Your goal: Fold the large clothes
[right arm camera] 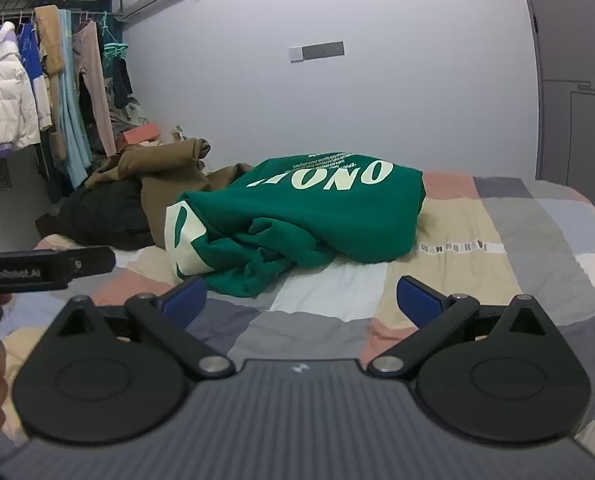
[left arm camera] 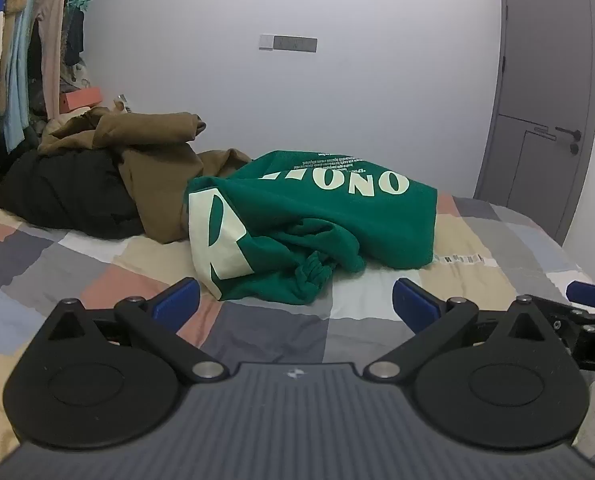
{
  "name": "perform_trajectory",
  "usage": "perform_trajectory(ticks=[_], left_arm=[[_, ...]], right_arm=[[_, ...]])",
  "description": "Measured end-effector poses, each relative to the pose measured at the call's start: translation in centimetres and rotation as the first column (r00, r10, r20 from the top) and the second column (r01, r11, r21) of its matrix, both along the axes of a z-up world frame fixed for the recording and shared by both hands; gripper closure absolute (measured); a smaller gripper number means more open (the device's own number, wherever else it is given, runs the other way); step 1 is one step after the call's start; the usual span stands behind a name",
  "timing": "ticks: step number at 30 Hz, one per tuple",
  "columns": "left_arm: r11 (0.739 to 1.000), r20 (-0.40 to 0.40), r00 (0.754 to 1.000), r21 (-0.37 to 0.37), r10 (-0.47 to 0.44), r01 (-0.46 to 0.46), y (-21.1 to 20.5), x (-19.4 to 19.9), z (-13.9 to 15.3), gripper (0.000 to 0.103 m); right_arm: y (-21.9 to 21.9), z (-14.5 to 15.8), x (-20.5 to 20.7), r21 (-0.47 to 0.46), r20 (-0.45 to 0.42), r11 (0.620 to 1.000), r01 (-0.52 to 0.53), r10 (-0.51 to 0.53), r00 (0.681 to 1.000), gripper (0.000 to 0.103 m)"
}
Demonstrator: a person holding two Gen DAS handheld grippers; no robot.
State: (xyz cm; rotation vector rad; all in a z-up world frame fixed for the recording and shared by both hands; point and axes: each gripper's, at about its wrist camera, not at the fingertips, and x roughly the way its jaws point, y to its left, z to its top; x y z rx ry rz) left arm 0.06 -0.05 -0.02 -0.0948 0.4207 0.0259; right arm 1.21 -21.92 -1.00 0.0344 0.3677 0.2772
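- Far left: black garment [left arm camera: 73, 188] heaped on the patchwork bedspread [left arm camera: 273, 332]; brown garment [left arm camera: 157, 148] draped over it
- Centre: green sweatshirt [left arm camera: 337, 216] crumpled, cream lettering up, touching the brown garment
- Near: left gripper [left arm camera: 296, 304], jaws spread, empty, short of the sweatshirt
- Near right: right gripper [right arm camera: 301, 300], jaws spread, empty
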Motion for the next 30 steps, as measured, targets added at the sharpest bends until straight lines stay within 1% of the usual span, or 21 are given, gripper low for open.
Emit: perform_trajectory(ticks=[1, 4, 5, 6, 8, 11, 12, 13, 20, 30], left_arm=[[1.0, 0.0, 1.0, -0.001, -0.002, 0.002, 0.0, 0.0, 0.0, 0.0], [1.0, -0.001, 1.0, -0.009, -0.005, 0.005, 0.3, 0.2, 0.0, 0.0], [1.0, -0.003, 1.0, -0.016, -0.005, 0.005, 0.5, 0.2, 0.0, 0.0], [1.0, -0.002, 1.0, -0.023, -0.006, 0.006, 0.9, -0.3, -0.4, 0.0], [1.0, -0.004, 1.0, -0.03, -0.008, 0.008, 1.2, -0.1, -0.4, 0.0], [1.0, -0.002, 1.0, -0.025, -0.002, 0.002, 1.3, 0.5, -0.8, 0.0], [1.0, -0.005, 1.0, -0.014, -0.002, 0.002, 0.8, 0.9, -1.0, 0.0], [1.0, -0.01, 1.0, -0.004, -0.001, 0.001, 0.3, 1.3, -1.4, 0.0], [1.0, -0.024, 1.0, -0.022, 0.011, -0.012, 1.2, 2.2, -1.8, 0.0], [1.0, -0.053, 0.998, -0.025, 0.017, -0.018, 1.4, 3.5, -2.5, 0.0]], right_arm=[[0.0, 0.0, 0.0, -0.005, 0.024, 1.0, -0.005, 0.005, 1.0, 0.0], [-0.6, 0.0, 0.5, 0.023, -0.001, 1.0, -0.012, 0.012, 1.0, 0.0], [-0.8, 0.0, 0.7, 0.017, -0.002, 1.0, -0.01, 0.01, 1.0, 0.0], [-0.4, -0.2, 0.5, -0.014, 0.014, 1.0, -0.005, 0.005, 1.0, 0.0], [0.0, -0.8, 0.8, -0.022, 0.004, 1.0, 0.001, -0.001, 1.0, 0.0], [0.3, -1.5, 1.1, -0.027, -0.002, 1.0, 0.005, -0.005, 1.0, 0.0], [0.3, -1.5, 1.2, -0.026, -0.005, 1.0, 0.005, -0.005, 1.0, 0.0], [0.0, -1.7, 2.0, -0.022, -0.018, 1.0, 0.002, -0.002, 1.0, 0.0], [-0.2, -2.4, 2.5, -0.023, -0.021, 1.0, 0.013, -0.013, 1.0, 0.0], [-0.4, -3.1, 3.5, -0.029, -0.037, 0.999, 0.018, -0.019, 0.999, 0.0]])
